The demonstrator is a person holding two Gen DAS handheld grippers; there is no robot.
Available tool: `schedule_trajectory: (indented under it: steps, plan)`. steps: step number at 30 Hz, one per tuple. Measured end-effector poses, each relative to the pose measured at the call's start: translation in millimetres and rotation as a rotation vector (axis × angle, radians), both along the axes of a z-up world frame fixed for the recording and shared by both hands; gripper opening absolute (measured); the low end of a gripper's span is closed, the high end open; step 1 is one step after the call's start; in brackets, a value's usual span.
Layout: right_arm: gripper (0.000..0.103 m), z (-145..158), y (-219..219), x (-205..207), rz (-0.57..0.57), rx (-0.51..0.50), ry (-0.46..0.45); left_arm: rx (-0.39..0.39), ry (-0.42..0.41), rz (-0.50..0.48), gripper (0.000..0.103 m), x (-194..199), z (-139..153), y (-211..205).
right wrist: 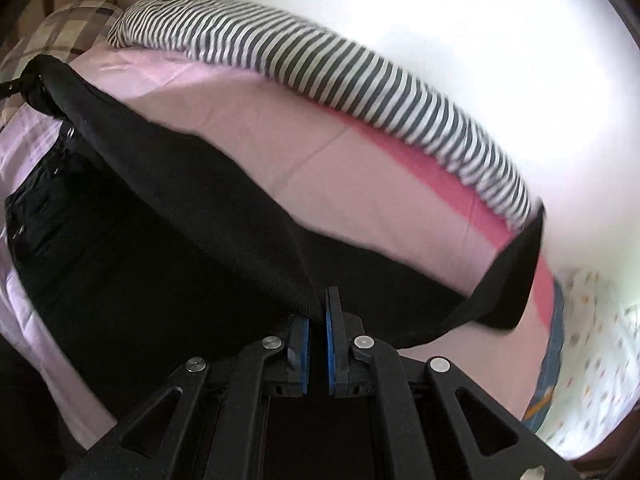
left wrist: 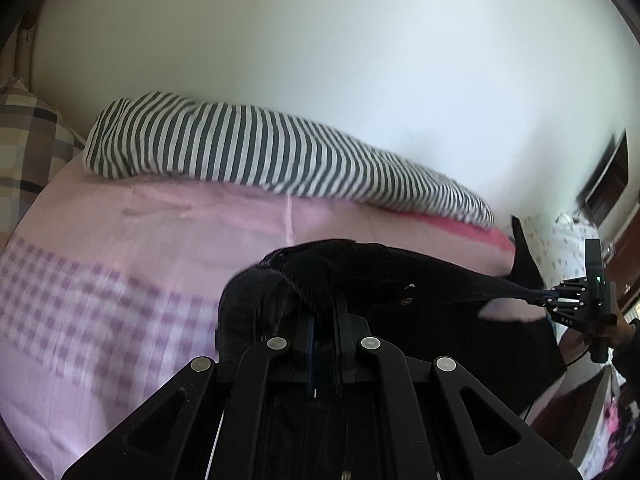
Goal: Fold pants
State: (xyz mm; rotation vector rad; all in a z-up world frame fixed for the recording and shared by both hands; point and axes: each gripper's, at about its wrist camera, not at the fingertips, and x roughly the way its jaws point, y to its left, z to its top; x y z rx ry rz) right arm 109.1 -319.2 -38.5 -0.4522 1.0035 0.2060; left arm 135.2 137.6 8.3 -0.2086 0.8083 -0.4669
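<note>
Black pants (left wrist: 380, 276) hang stretched between my two grippers above a pink bed sheet (left wrist: 160, 232). In the left wrist view my left gripper (left wrist: 320, 312) is shut on the bunched waistband end, where small metal rivets show. Far right, my right gripper (left wrist: 548, 296) pinches the other end of the cloth into a taut point. In the right wrist view the right gripper (right wrist: 319, 308) is shut on a fold of the black pants (right wrist: 180, 184). A pant leg (right wrist: 512, 272) droops to its right. The gathered end (right wrist: 40, 80) is held up at upper left.
A grey-and-white striped bolster (left wrist: 260, 148) lies along the white wall at the bed's far side. A plaid pillow (left wrist: 24, 136) sits at the left end. A patterned quilt (right wrist: 600, 360) lies beyond the bed's right edge. A person's hand (left wrist: 624, 328) holds the right gripper.
</note>
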Motion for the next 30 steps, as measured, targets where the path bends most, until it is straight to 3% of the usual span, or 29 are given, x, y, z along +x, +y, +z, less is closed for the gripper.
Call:
schedule_trajectory:
  steps: [4,8,18,24,27,29,30]
  plan:
    - [0.004,-27,0,-38,-0.060,0.048,0.029,0.036,0.033,-0.021,0.008,-24,-14,-1]
    - [0.004,-54,5,-51,-0.092,0.054,0.063,0.104,0.100,-0.039,0.010,-43,-41,1]
    - [0.005,-78,5,-71,-0.135,0.021,0.088,0.292,0.204,-0.090,0.014,-69,-92,-15]
    - [0.011,-80,11,-67,-0.165,0.035,0.074,0.271,0.276,-0.083,0.018,-71,-93,-6]
    - [0.022,-77,11,-73,-0.176,0.053,0.072,0.276,0.284,-0.082,0.022,-77,-88,-1]
    - [0.036,-73,10,-78,-0.175,0.071,0.062,0.273,0.283,-0.065,0.034,-83,-82,6]
    - [0.036,-71,11,-81,-0.174,0.071,0.053,0.271,0.280,-0.051,0.039,-85,-80,9]
